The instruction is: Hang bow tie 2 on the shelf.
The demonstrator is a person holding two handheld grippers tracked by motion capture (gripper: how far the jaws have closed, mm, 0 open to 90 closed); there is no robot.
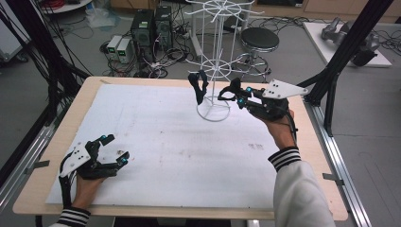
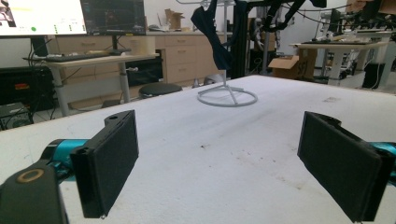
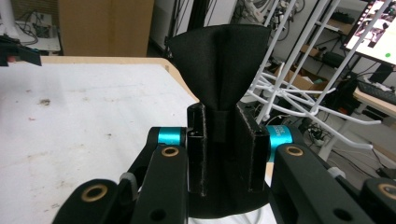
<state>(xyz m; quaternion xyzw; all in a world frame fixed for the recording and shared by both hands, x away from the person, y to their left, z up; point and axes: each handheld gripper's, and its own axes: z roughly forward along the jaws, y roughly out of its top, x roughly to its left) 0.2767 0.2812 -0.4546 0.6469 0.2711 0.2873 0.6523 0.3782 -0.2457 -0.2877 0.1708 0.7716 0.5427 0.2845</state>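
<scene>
While our left gripper (image 1: 113,149) rests open near left, our right gripper (image 1: 232,94) clamps a black bow tie (image 3: 224,65). It is just beside the far white wire rack (image 1: 213,61).

Right gripper (image 3: 219,149) clamped on black cloth (image 3: 219,56); white rack (image 3: 299,79) just beside, table (image 3: 70,107) below

Wire rack (image 1: 213,71) at table (image 1: 85,94) rear centre, cloth (image 1: 199,86) hanging on rack's left, right gripper (image 1: 232,92) beside rack.

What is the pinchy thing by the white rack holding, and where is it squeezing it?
The right gripper is shut on a black bow tie, pinching it at its narrow middle knot. The left gripper is open and holds nothing.
</scene>
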